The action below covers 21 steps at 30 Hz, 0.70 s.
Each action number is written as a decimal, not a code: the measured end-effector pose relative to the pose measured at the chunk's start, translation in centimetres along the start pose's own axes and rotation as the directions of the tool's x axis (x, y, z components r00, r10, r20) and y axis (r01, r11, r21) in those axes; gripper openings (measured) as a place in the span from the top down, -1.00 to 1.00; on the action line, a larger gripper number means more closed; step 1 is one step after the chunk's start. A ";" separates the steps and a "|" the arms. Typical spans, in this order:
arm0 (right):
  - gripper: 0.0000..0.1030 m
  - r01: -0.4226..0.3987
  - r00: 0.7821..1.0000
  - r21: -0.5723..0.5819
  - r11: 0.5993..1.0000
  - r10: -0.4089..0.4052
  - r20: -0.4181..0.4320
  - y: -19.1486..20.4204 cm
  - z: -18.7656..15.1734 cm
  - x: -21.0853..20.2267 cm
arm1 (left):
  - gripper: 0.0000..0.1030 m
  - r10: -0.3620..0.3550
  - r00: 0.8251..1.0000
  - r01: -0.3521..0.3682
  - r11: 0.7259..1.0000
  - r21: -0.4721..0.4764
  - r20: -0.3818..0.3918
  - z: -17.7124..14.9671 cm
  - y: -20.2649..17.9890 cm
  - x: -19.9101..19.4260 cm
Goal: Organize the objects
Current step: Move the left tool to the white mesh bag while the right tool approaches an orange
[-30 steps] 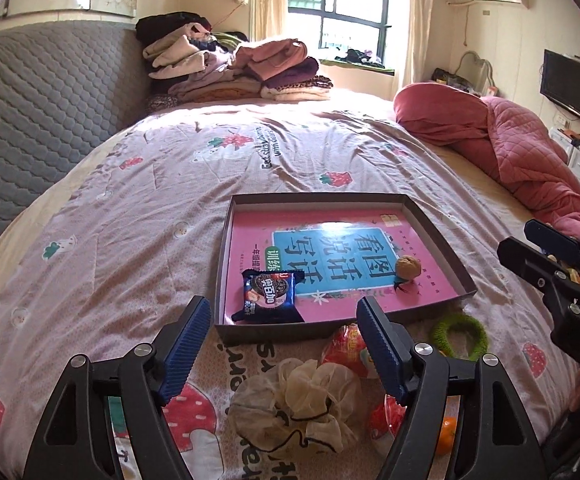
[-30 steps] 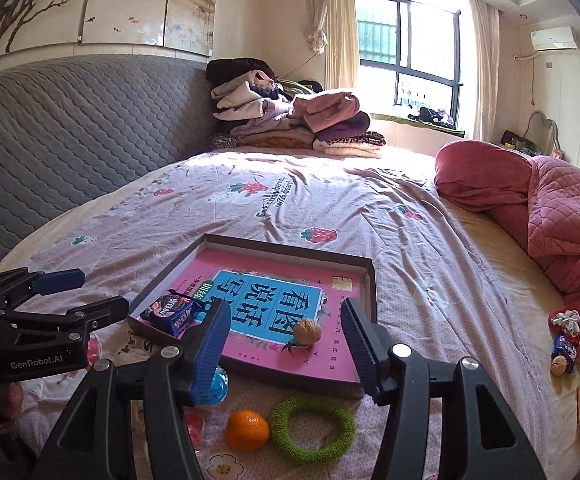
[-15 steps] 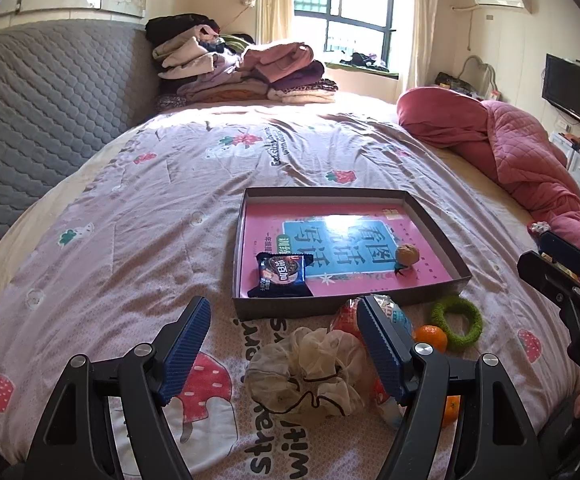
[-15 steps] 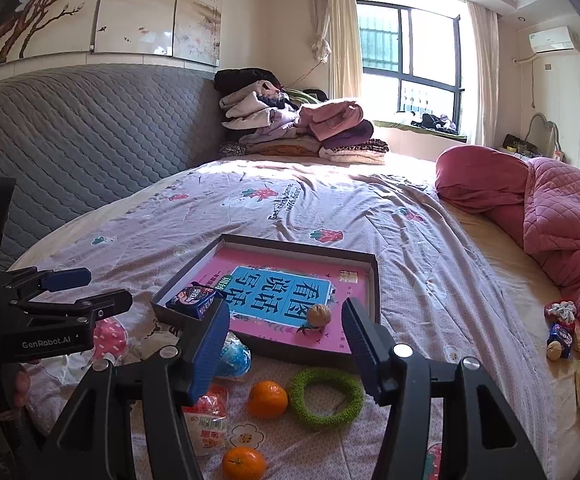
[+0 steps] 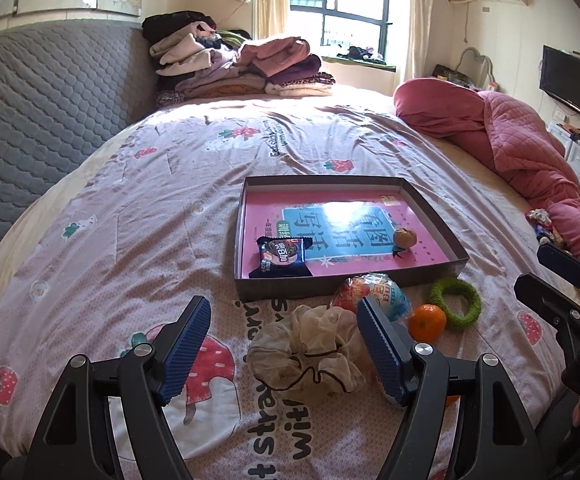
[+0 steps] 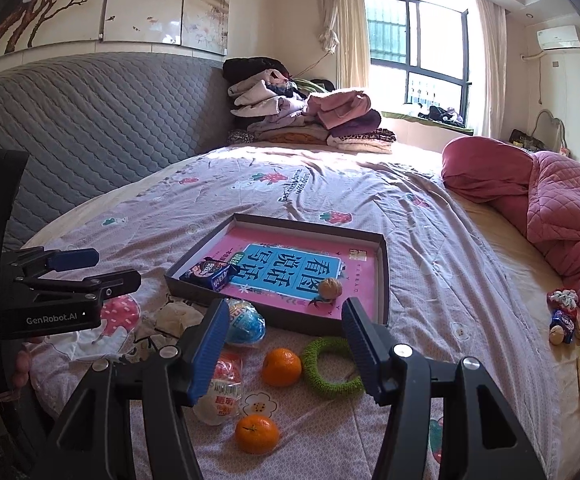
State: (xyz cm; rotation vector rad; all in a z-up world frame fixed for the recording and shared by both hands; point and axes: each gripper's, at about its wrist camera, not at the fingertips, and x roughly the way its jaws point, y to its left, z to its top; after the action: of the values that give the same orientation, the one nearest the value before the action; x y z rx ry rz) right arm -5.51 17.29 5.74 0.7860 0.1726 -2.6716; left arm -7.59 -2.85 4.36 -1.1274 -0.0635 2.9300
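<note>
My left gripper (image 5: 283, 346) hangs over the bedspread (image 5: 161, 208) with its jaws spread wide and nothing between the pads. The scrunchie (image 5: 306, 356) lies on the spread right in the gap between the two fingers, nearer the right-hand pad, not touched by either. Just past that pad sit two snack packs (image 5: 374, 292), touching the near wall of the tray (image 5: 434, 216).

My right gripper (image 6: 285, 344) is also wide open and empty. Between its fingers I see an orange (image 6: 281, 367) and a green ring (image 6: 332, 368) side by side on the spread; the ring reaches close to the right finger. A second orange (image 6: 257, 434) lies nearer the camera, low in the gap. The blue pack (image 6: 245, 322) and a red-and-white pack (image 6: 223, 388) lie against the left finger; I cannot tell whether they touch it.

In the tray, a biscuit packet (image 5: 283, 256) lies at the near left corner and a walnut (image 5: 404, 237) toward the near right, both on a pink book (image 5: 342, 224).
</note>
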 end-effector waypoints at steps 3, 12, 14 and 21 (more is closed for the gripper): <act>-0.12 -0.005 1.000 -0.008 1.000 0.005 -0.013 0.4 -0.5 -0.1 | -0.49 0.003 1.000 -0.003 1.000 0.002 -0.011 -0.4 0.0 0.1; -0.12 -0.018 0.999 -0.028 0.999 0.016 -0.050 1.3 -1.9 -0.3 | -0.49 0.013 0.999 -0.013 1.000 0.009 -0.047 -1.3 0.2 0.5; -0.12 -0.018 0.998 -0.028 0.999 0.017 -0.057 1.4 -2.1 -0.2 | -0.49 0.010 0.998 -0.010 1.000 0.009 -0.057 -1.6 0.2 0.6; -0.12 -0.028 0.996 -0.028 0.999 0.026 -0.083 1.5 -3.0 -0.1 | -0.49 0.011 0.996 -0.009 1.000 0.019 -0.092 -2.6 0.1 1.0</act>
State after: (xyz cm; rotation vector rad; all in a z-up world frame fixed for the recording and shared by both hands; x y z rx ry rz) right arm -3.43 16.54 3.25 0.8836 0.2196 -2.6067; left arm -6.59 -2.87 1.70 -1.2624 -0.0297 2.8759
